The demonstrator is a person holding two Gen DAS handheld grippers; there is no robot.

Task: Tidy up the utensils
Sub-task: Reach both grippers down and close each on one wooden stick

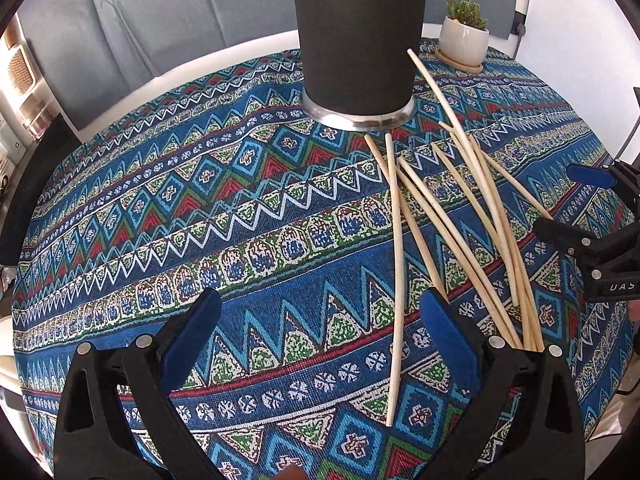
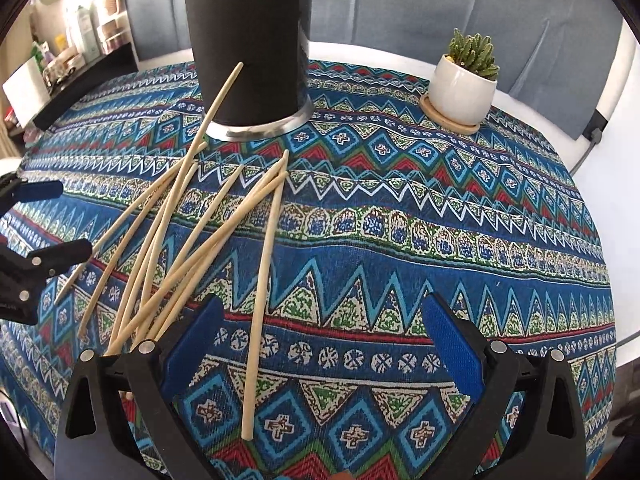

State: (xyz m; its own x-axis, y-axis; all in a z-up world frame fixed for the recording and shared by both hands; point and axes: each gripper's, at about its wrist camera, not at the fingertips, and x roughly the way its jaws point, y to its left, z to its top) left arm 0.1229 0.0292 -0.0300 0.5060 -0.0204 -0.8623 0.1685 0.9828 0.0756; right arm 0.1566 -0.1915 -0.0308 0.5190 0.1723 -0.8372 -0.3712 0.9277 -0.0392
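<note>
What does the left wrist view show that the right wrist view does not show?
Only the left wrist view shows the left tongs from behind, open and empty, and the right tongs entering from the right edge, beside the chopsticks.

Only the right wrist view shows a shelf with bottles at the upper left, and its own tongs from behind, open and empty.

Both views show the black cup, the scattered chopsticks, the potted cactus and the patterned tablecloth.
</note>
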